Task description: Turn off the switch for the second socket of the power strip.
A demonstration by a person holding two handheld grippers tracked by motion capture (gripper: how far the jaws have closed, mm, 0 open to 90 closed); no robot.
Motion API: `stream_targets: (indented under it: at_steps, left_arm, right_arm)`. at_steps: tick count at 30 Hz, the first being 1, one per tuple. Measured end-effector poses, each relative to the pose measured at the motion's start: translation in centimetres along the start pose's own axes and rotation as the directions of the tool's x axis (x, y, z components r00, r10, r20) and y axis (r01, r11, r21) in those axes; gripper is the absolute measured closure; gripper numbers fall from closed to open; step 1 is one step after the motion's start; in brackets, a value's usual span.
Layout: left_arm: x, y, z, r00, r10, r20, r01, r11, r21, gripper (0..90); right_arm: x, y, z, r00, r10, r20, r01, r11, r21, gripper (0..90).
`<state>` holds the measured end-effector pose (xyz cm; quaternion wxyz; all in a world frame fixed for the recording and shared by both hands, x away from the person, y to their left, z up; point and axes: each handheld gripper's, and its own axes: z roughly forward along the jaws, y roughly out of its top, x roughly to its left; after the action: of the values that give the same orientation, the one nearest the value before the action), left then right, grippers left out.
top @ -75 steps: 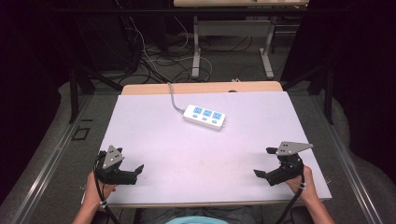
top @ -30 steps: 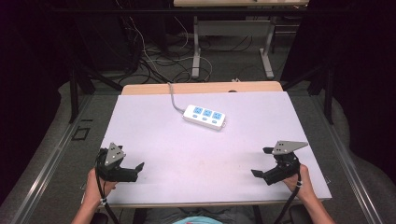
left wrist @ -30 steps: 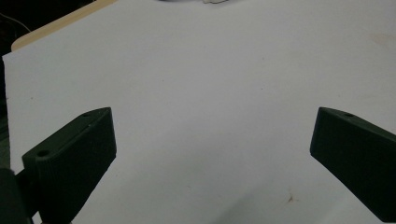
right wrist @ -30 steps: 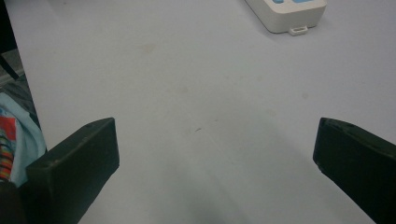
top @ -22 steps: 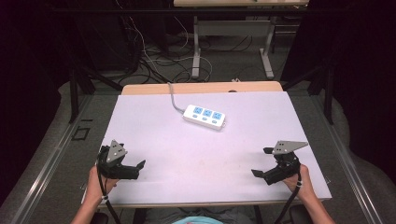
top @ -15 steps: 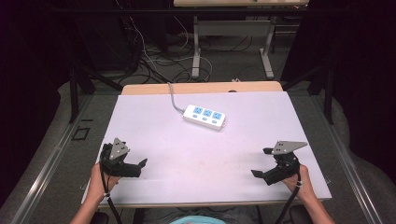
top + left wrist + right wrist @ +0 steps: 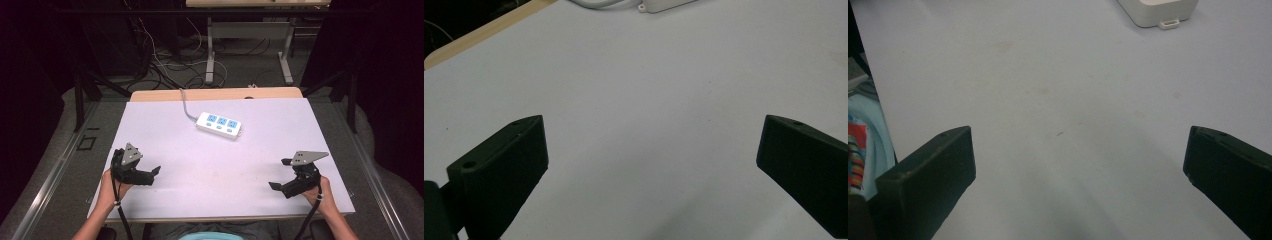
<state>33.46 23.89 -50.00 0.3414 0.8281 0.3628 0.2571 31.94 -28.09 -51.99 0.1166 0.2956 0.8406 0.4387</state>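
White tabletop (image 7: pixel 215 165), dark room behind. Power strip (image 7: pixel 219 125) lies flat near far-centre, cord trailing to the back edge. Left gripper (image 7: pixel 150 175) and right gripper (image 7: pixel 278 176) both gape wide, empty, near front corners, well apart from it.

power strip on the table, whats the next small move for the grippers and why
Probably ease the left gripper forward toward the power strip. Its fingers are spread wide with nothing between them, and the strip lies untouched near the table's far middle. The right gripper is open too, equally far back.
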Motion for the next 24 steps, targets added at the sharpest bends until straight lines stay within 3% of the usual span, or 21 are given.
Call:
stream_targets:
  at_steps: [7, 13, 14, 17, 24]
  left_arm:
    - [0.1, 0.9, 0.8, 0.9999, -0.011, 0.002, 0.011, 0.9999, 0.012, 0.0]
    - [0.2, 1.8, 1.3, 1.0, -0.003, 0.001, 0.003, 1.0, 0.005, 0.0]
    - [0.3, 2.0, 1.3, 0.9998, 0.017, -0.013, -0.017, 0.9998, 0.006, 0.0]
    - [0.4, 2.4, 1.5, 1.0, -0.005, 0.001, 0.005, 1.0, 0.001, 0.0]
    - [0.7, 3.3, 2.4, 0.9999, 0.014, 0.004, -0.014, 0.9999, 0.008, 0.0]
  right_arm:
    - [-0.1, 0.0, 0.0, 1.0, -0.004, -0.001, 0.004, 1.0, 0.003, 0.0]
    - [0.0, 0.0, 0.0, 0.9999, -0.002, 0.011, 0.002, 1.0, 0.004, 0.0]
    - [-0.1, 0.0, 0.0, 0.9999, -0.006, 0.014, 0.006, 1.0, 0.004, 0.0]
    - [-0.1, 0.0, 0.0, 1.0, -0.001, -0.002, 0.001, 1.0, 0.003, 0.0]
    - [0.0, 0.0, 0.0, 1.0, -0.004, -0.004, 0.004, 1.0, 0.004, 0.0]
